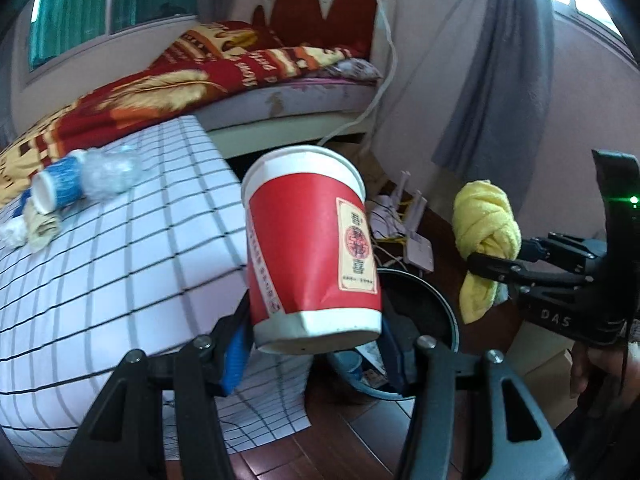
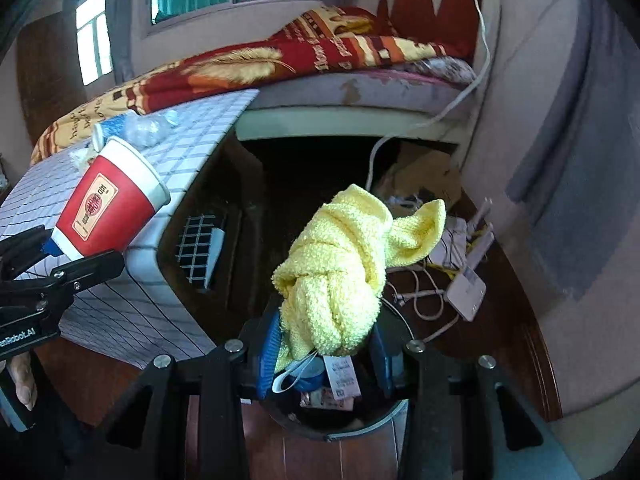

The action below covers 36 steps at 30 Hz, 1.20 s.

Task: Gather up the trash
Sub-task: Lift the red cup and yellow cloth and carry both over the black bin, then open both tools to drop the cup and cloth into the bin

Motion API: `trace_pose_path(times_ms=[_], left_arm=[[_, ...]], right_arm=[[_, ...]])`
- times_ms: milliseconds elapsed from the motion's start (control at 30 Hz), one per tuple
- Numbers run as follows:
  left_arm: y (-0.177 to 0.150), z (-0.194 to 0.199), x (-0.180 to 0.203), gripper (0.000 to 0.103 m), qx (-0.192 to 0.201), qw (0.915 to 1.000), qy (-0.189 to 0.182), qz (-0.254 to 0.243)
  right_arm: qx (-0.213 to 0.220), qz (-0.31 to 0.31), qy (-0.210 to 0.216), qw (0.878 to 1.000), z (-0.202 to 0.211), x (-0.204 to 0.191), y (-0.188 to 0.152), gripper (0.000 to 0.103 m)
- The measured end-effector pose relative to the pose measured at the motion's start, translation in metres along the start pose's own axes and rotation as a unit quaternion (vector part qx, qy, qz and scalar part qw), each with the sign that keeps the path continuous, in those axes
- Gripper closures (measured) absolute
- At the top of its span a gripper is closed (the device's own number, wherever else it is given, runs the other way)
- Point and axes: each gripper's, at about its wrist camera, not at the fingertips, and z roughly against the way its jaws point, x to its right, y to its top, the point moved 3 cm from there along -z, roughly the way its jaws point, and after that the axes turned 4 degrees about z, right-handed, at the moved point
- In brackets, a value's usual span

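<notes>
A bedroom with pink walls framed the shot: a bed (image 1: 280,92) under a red and gold blanket (image 2: 248,68) ran along the window wall, and a table (image 1: 120,264) draped in a white grid-checked cloth stood in front of it on dark wood flooring. Beside the table sat a round black trash bin (image 1: 436,312), open at the top, with scraps of paper and packaging showing inside in my right wrist view. From my station I had the left tool (image 1: 316,344) clenched on a red paper cup (image 1: 316,248) with a white rim and a cream label, its fingers pressing the base while the cup leaned just above the bin's near edge. My right tool (image 2: 324,356) gripped a knotted yellow towel (image 2: 344,272) directly over the bin's mouth. Left on the tablecloth were a crumpled clear plastic bottle (image 1: 108,176) with a blue label, a blue and white paper cup (image 1: 56,192) on its side touching it, and wadded paper (image 1: 28,228) near the table's far edge. A white router (image 2: 468,284) and tangled cables lay on the floor by the wall.
</notes>
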Motion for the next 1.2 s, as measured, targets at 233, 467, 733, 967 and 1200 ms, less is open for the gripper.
trace_pose_path(times_ms=[233, 467, 733, 967, 1200], left_arm=[[-0.016, -0.017, 0.042, 0.046, -0.027, 0.9988, -0.032, -0.024], [-0.030, -0.040, 0.065, 0.046, -0.059, 0.9961, -0.054, -0.037], [-0.046, -0.079, 0.064, 0.046, -0.114, 0.9905, -0.076, -0.003], [-0.055, -0.117, 0.066, 0.046, -0.153, 0.9855, -0.074, -0.010], [-0.061, -0.149, 0.058, 0.011, -0.187, 0.9812, -0.048, 0.006]], right_arm=[[-0.038, -0.023, -0.015, 0.999, -0.015, 0.032, -0.033, 0.061], [-0.064, -0.024, -0.019, 0.998, -0.024, 0.051, -0.060, 0.061], [-0.095, -0.005, 0.008, 0.995, -0.048, 0.053, -0.081, 0.061], [-0.125, 0.036, 0.035, 0.991, -0.082, 0.037, -0.097, 0.061], [-0.146, 0.102, 0.000, 0.984, -0.116, 0.023, -0.111, 0.000]])
